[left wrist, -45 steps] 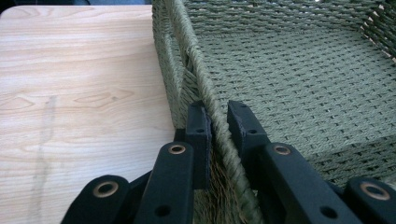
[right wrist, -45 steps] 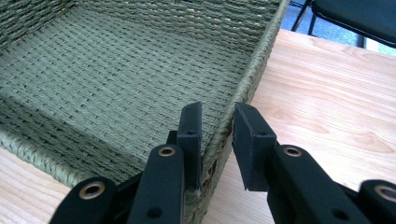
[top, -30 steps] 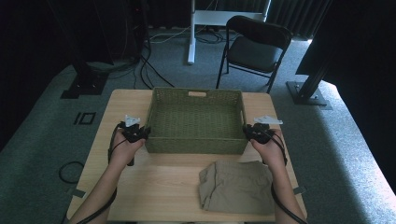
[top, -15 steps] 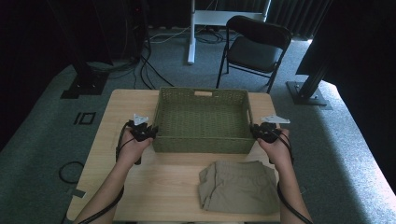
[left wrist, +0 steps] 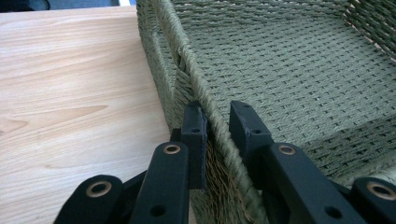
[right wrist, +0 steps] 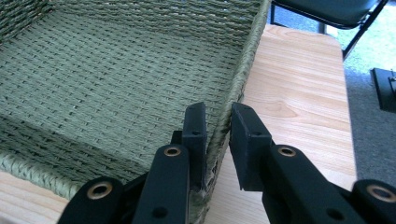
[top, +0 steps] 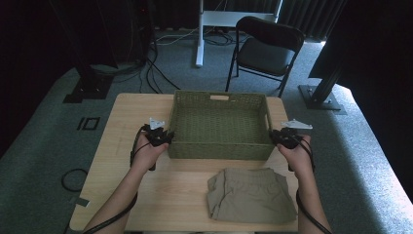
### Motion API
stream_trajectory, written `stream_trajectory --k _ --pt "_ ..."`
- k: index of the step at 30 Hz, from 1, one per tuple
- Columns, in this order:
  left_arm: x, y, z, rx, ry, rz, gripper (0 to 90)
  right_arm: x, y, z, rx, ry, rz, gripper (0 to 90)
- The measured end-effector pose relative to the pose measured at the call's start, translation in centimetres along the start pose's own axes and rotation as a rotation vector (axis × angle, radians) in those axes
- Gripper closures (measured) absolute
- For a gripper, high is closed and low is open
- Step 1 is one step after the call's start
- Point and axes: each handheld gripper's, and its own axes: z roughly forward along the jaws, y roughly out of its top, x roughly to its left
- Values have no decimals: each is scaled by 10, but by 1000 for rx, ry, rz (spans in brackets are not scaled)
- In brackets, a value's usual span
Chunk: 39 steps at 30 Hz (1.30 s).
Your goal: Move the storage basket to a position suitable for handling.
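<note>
On the pale wooden surface [top: 122, 146], toward its far half, sits the shallow rectangular basket woven of olive-green cord [top: 219, 146], and it is gripped at both short ends at once. At its left end the left gripper [left wrist: 217, 123] straddles the braided rim, one finger outside the wall and one inside, the pair closed on the rope edge; in the high view that gripper [top: 163, 138] meets the basket near its front left corner. At the right end the right gripper [right wrist: 218, 125] does the same, its fingers pinching the wall with the inner pad flat against the weave and the outer one looking a touch off it. In the high view the right gripper [top: 278, 139] is at the front right corner. A folded khaki cloth garment [top: 251, 195] lies nearer the person, just in front of the basket and apart from it. The step in hand looks like moving the basket with two hands. To do it well, both holds should bite evenly on the stiff rim, not the soft wall below, and the two hands should travel together at one height and speed so the basket neither twists nor slips out of one grasp. Because both grasps sit toward the front corners, the far side may sag or drag, so a level, slow motion seems wise.
</note>
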Motion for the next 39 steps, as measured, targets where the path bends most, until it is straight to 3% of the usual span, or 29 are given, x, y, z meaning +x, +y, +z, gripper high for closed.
stream_trajectory --k 39 --pt "-47 11 19 37 -49 16 756 -50 -11 -16 18 -40 41 778"
